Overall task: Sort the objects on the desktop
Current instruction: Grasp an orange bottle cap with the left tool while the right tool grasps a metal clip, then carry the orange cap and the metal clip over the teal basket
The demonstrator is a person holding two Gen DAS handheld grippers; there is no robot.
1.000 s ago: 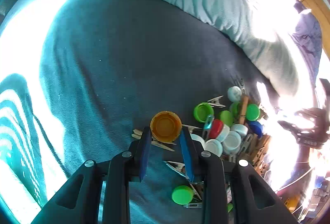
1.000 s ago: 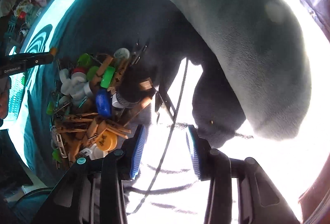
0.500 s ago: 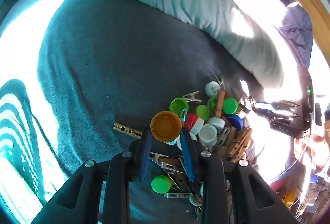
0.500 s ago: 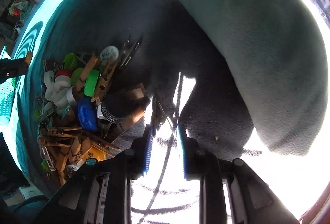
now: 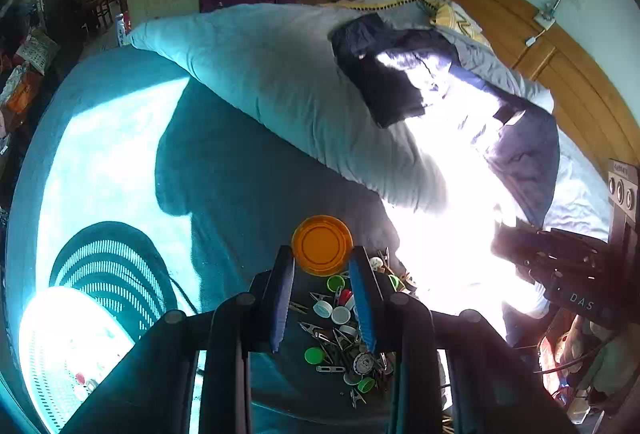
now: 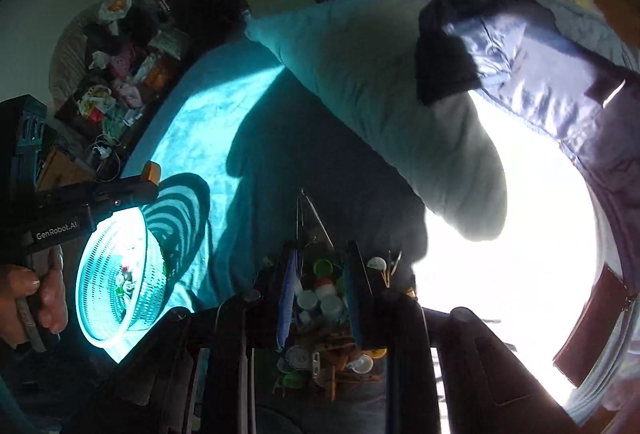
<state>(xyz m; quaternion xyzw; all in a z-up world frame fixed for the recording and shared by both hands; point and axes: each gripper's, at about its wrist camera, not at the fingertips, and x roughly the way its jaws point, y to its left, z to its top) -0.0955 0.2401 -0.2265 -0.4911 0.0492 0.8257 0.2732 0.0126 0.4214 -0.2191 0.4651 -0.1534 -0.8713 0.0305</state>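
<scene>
From the left wrist view, our left claw is narrowed on the orange cap, which sits at its fingertips, face toward the camera, clear of the bed. The pile of caps and pegs lies below and just behind the tips, on the dark teal blanket. The perforated basket lies down and to the left of this claw, and we judge that the coming move turns on this: the cap must travel leftward and down to reach it. Our right claw's body shows at the far right edge.

From the right wrist view, our right claw is drawn nearly closed, its jaws having just been closing. A thin metal clip stands up from between the tips, its wire arms pointing away from us; we take it as gripped, though shadow hides the contact itself. The pile sits beneath and behind the fingers. The basket lies to the left, just beyond our left hand, so the left claw is nearer to it.
</scene>
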